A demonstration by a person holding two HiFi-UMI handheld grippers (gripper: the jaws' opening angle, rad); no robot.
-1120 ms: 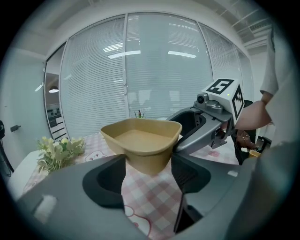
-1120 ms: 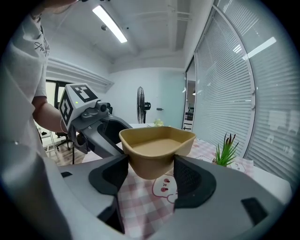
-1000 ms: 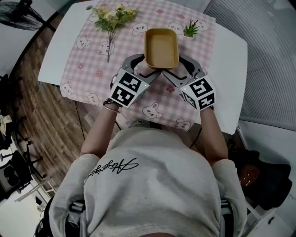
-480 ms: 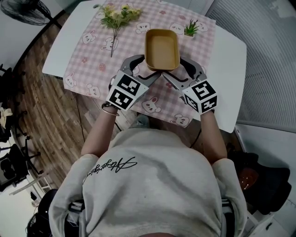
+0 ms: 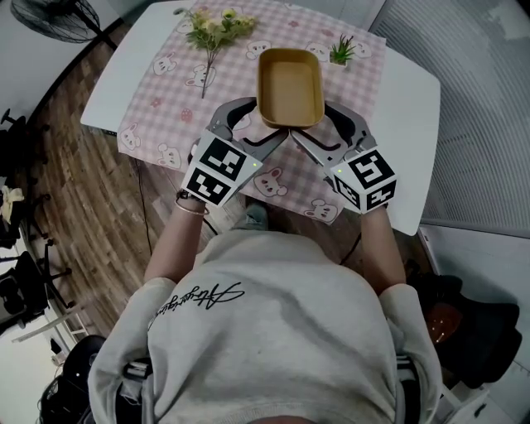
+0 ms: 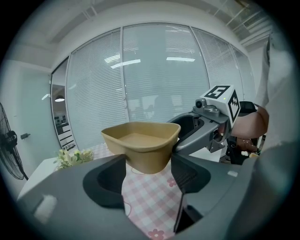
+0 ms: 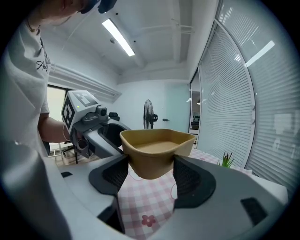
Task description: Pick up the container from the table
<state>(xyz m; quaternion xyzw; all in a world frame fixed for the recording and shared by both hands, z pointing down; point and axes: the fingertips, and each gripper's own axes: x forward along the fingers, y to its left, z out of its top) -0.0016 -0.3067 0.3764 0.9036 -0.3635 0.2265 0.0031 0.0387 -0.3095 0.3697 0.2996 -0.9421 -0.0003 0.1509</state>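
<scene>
A tan, empty rectangular container (image 5: pixel 290 85) hangs in the air above the table, carried by both grippers at its near end. My left gripper (image 5: pixel 252 124) is shut on its near left corner, and my right gripper (image 5: pixel 327 126) is shut on its near right corner. In the left gripper view the container (image 6: pixel 140 145) sits between the dark jaws of the left gripper (image 6: pixel 149 171), clear of the cloth below. The right gripper view shows the container (image 7: pixel 157 150) wedged the same way in the right gripper (image 7: pixel 151 174).
A pink checked cloth (image 5: pixel 166 124) with bear prints covers the white table (image 5: pixel 414 108). A bunch of flowers (image 5: pixel 211 29) lies at the far left and a small potted plant (image 5: pixel 341 51) stands at the far right. A fan (image 5: pixel 66 12) stands on the wooden floor at left.
Both grippers have risen together with the container between them, so it stands higher above the cloth than before. The grip on it looks the same.
</scene>
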